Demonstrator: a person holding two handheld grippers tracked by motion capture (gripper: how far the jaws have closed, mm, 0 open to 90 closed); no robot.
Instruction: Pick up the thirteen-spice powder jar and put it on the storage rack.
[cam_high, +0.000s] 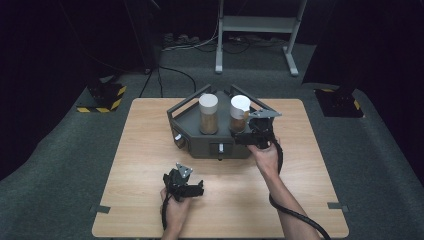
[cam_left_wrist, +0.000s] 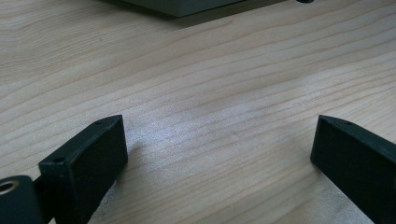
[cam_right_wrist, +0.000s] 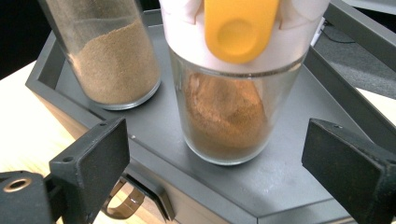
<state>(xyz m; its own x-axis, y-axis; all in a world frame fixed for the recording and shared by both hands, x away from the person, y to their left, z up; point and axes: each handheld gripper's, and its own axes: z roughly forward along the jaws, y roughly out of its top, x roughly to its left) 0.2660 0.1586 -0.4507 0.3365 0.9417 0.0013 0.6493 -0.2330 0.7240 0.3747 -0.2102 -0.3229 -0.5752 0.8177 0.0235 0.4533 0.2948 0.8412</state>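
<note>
Wooden worktop; grey tray holds two jars. Right gripper wide open, facing jar with orange tab, not touching; judged: centre jaws low on glass, close gently. Left gripper open, empty, on worktop.

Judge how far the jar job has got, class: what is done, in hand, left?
Done: both jars stand upright on the grey tray. In hand: the right gripper, open, faces the orange-tabbed jar without touching it. Left: whatever comes next with that jar; the left gripper rests open on the table.
</note>
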